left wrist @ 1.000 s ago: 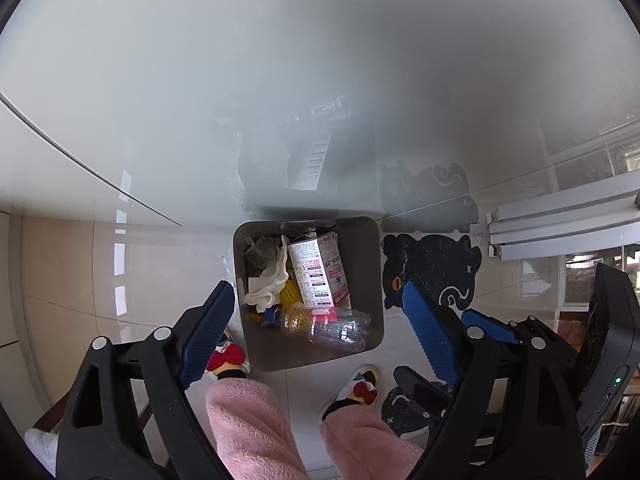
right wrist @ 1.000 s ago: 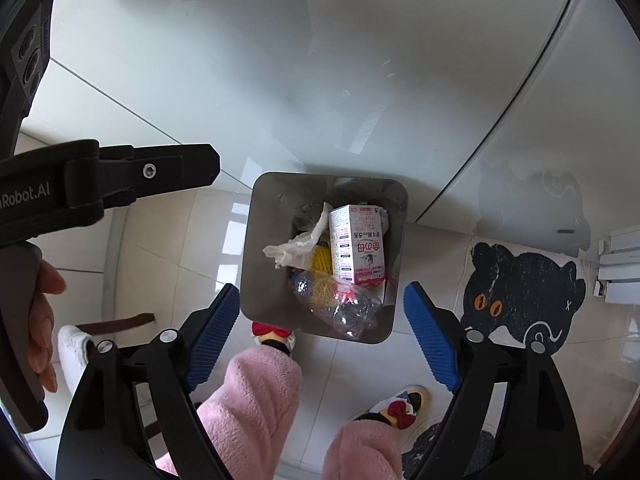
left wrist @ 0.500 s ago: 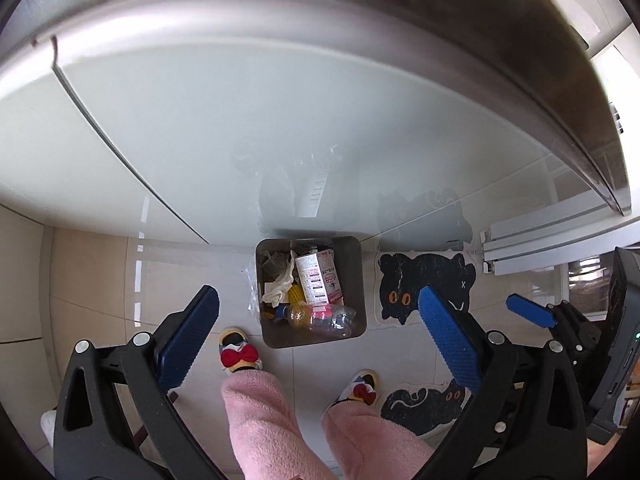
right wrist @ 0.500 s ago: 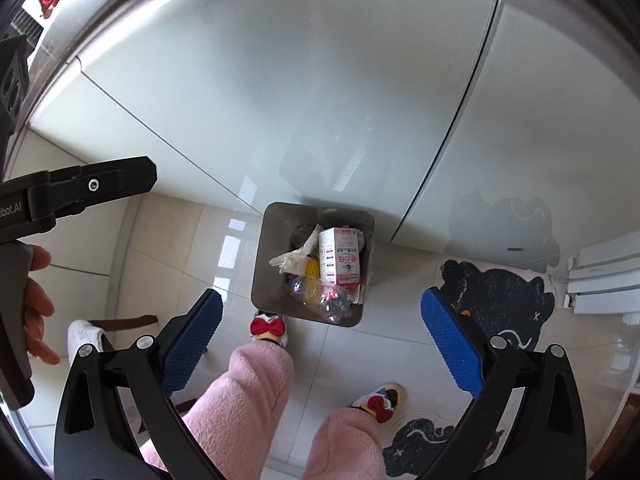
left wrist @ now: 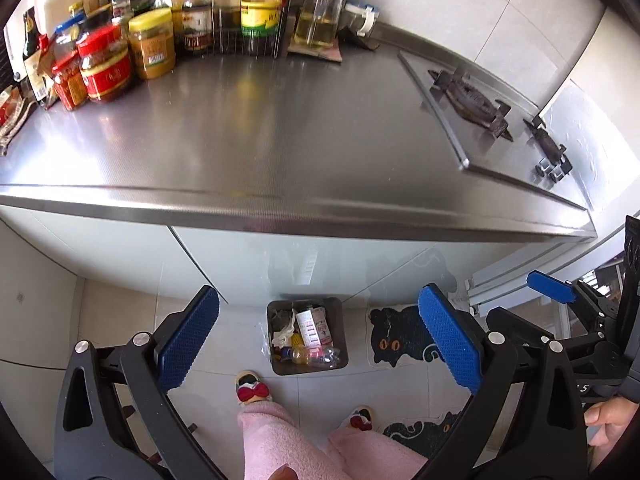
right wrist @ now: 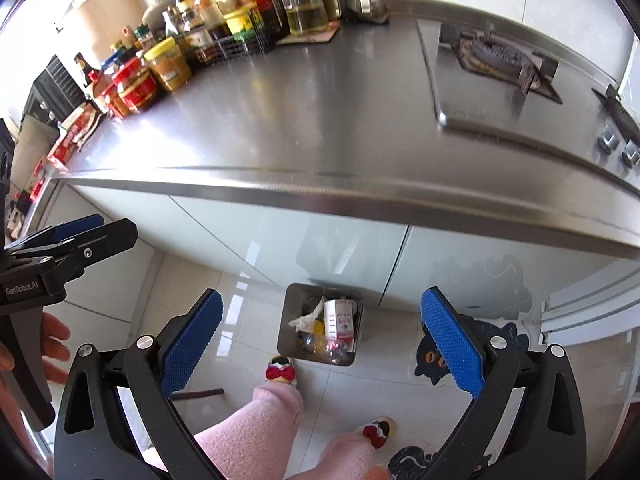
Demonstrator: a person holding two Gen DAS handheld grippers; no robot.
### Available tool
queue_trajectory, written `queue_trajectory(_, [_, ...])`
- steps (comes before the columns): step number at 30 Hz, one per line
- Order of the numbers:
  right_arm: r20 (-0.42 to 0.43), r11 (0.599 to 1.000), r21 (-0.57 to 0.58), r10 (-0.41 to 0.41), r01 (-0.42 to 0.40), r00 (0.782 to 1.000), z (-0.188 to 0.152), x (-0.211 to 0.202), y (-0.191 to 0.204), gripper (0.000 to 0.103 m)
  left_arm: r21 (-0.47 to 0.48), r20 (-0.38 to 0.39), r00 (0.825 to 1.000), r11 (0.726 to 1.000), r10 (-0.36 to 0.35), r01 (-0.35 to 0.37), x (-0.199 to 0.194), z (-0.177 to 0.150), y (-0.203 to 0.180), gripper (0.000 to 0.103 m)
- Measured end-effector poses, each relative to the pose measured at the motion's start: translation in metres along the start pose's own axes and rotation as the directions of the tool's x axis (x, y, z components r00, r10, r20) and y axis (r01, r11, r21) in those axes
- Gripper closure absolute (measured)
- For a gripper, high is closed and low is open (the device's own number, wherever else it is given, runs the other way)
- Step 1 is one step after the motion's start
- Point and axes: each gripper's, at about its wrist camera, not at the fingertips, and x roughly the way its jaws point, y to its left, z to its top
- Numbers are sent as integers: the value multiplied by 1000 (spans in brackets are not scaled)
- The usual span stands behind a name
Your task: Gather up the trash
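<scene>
A grey square trash bin (left wrist: 343,322) stands on the floor against the cabinet, below the counter edge; it also shows in the right wrist view (right wrist: 291,322). It holds a white and red carton (left wrist: 314,326), crumpled tissue (right wrist: 306,318) and a clear plastic bottle (left wrist: 316,355). My left gripper (left wrist: 318,338) is open and empty, high above the bin. My right gripper (right wrist: 322,338) is open and empty too, at about the same height. The left gripper's body also shows at the left edge of the right wrist view (right wrist: 64,258).
A steel countertop (left wrist: 260,128) fills the upper view. Jars and bottles (left wrist: 120,52) crowd its back left, a gas hob (left wrist: 488,108) sits at right. Black cat mats (left wrist: 404,334) lie on the floor beside the bin. Pink-clad legs (left wrist: 276,432) and slippers stand below.
Both grippers have risen well away from the bin, which now looks small. The countertop, jars and hob have come into view. Both stay open and empty.
</scene>
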Motion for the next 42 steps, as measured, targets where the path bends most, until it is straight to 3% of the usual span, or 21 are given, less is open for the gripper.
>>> queue_trajectory(4, [85,1000,-13,-27,29,996,16,-36,8,3,37,77,997,999,21,-24,-39,15,-12,8])
queue_trajectory(13, [168,992,31,-129,126,977,42,-80,21,3,54,185,982,997,44,-55,-94,36,-20,8])
queue_trajectory(42, [311,978,76,-210,196,927,71,-133,36,3,101,310,950,991,47,-82,-134,62,-32,8])
